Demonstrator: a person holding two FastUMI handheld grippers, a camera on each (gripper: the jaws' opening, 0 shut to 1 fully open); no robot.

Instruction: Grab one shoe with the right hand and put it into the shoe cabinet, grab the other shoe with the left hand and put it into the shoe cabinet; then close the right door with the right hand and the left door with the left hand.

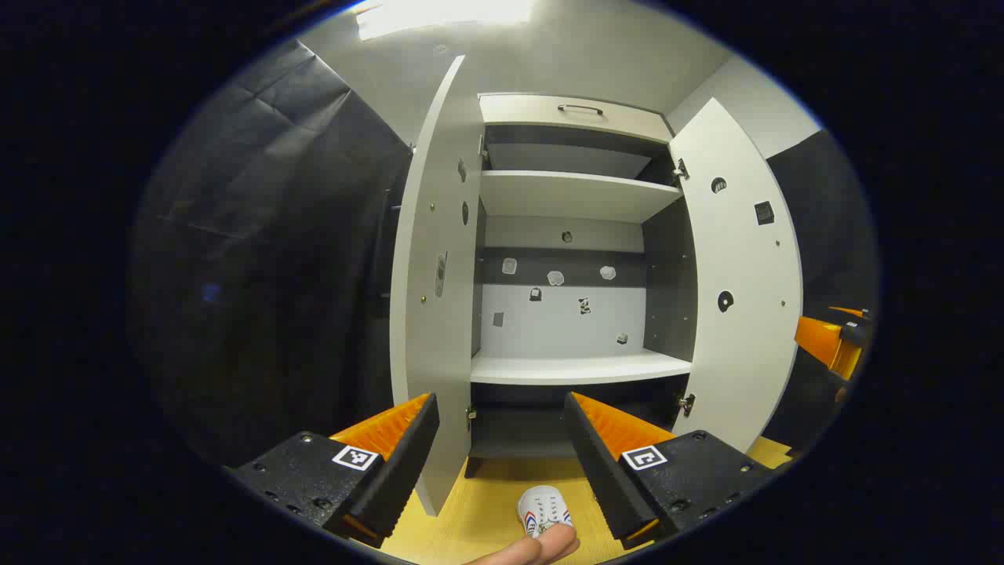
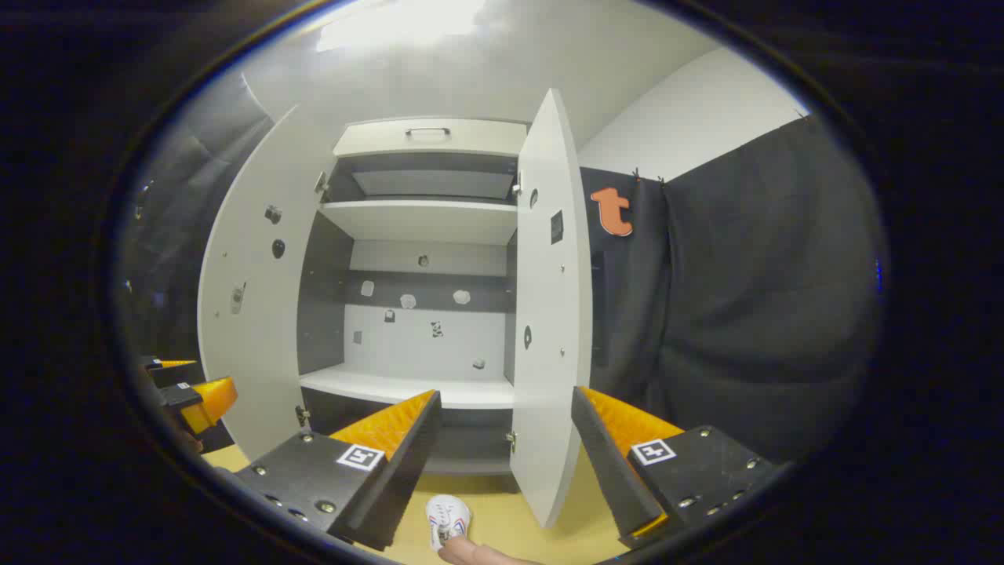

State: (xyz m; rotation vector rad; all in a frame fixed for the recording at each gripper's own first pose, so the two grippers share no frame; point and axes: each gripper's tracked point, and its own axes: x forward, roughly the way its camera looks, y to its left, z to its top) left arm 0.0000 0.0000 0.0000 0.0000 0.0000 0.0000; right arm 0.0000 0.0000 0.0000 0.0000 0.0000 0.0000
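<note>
The shoe cabinet (image 1: 576, 367) stands ahead with both doors swung open; its left door (image 1: 435, 275) and right door (image 1: 741, 282) flank bare white shelves. In the right gripper view the cabinet (image 2: 408, 388) shows with its right door (image 2: 553, 314) edge-on. A small white shoe (image 1: 543, 510) with red and blue marks lies on the yellow floor, just below and between my left gripper's fingers. That white shoe (image 2: 447, 519) also lies low in the right gripper view. My left gripper (image 1: 502, 439) is open and holds nothing. My right gripper (image 2: 506, 435) is open too, straddling the right door's lower edge.
A fingertip (image 1: 541, 545) pokes in at the bottom edge beside the shoe. The other gripper (image 1: 831, 337) shows far right, past the right door. Black cloth walls close in on both sides. Yellow floor (image 1: 486, 502) runs in front of the cabinet.
</note>
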